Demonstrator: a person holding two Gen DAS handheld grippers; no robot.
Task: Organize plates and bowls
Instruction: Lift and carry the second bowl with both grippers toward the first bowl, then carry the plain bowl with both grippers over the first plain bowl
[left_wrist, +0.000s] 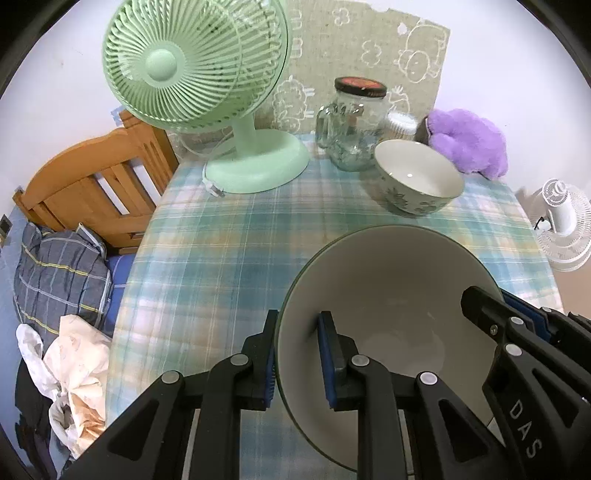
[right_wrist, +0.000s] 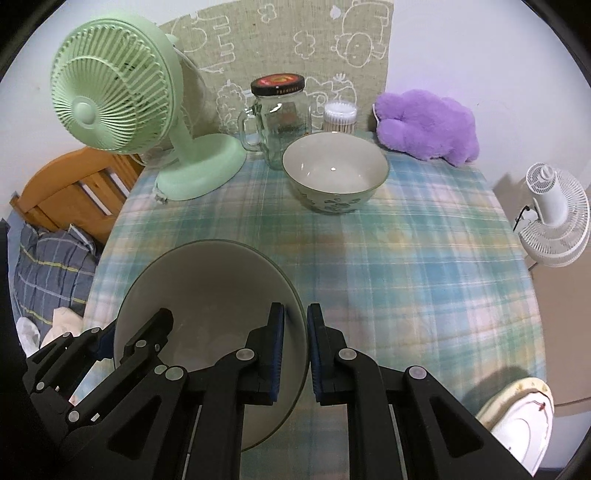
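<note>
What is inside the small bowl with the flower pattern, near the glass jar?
The flowered bowl looks empty: bare white interior with one light glint. Its near wall hides a little of the bottom from both views.

right gripper (right_wrist: 295, 350) jaws straddle near bowl (right_wrist: 207, 295) rim | patterned bowl (right_wrist: 335, 173) beyond | plate (right_wrist: 524, 424) right

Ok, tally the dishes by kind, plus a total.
Bowls: 2, the large bowl gripped by the left gripper and right gripper, and the floral bowl on the table.
Plates: 1, the plate.
Total: 3
</note>
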